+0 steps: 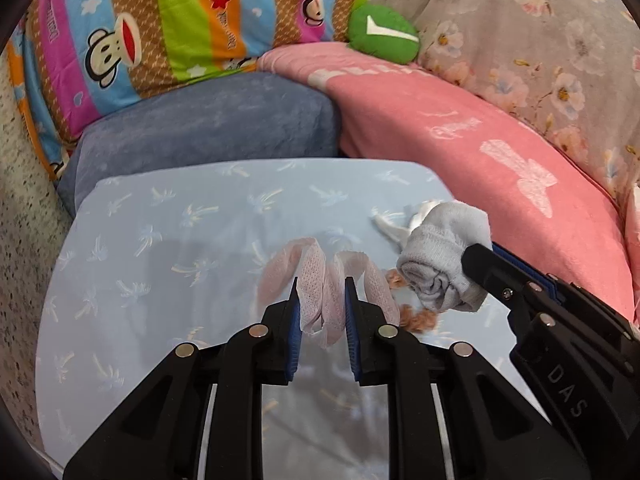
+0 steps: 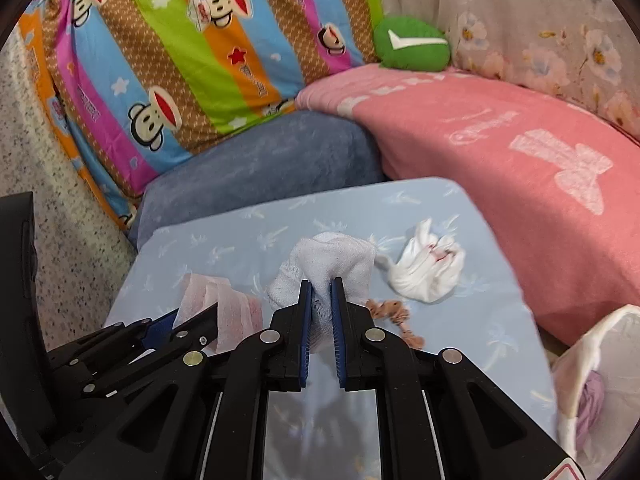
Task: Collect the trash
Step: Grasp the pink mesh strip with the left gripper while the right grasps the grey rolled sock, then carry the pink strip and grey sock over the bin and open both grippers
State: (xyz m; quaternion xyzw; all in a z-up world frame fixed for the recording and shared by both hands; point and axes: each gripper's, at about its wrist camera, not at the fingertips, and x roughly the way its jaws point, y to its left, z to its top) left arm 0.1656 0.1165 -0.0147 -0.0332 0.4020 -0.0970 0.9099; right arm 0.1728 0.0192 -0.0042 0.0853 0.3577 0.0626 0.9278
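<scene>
My left gripper (image 1: 322, 286) is shut on a folded pink mesh strip (image 1: 320, 280) and holds it above the light blue sheet (image 1: 160, 240). My right gripper (image 2: 320, 284) is shut on a rolled pale grey sock (image 2: 328, 260), also lifted off the sheet. In the left wrist view the same sock (image 1: 444, 260) hangs from the right gripper (image 1: 476, 260) at the right. In the right wrist view the pink strip (image 2: 228, 312) shows at the lower left in the left gripper (image 2: 188, 320). A crumpled white tissue with red marks (image 2: 424, 272) and a brown fluffy scrap (image 2: 396, 316) lie on the sheet.
A white bag or bin (image 2: 588, 364) with something purple inside stands at the lower right. Behind the sheet lie a blue-grey cushion (image 1: 208, 128), a pink blanket (image 1: 460, 136), a striped cartoon pillow (image 1: 140, 32), a green plush (image 1: 382, 34) and a floral cover (image 1: 540, 40). Speckled floor (image 1: 20, 200) is at the left.
</scene>
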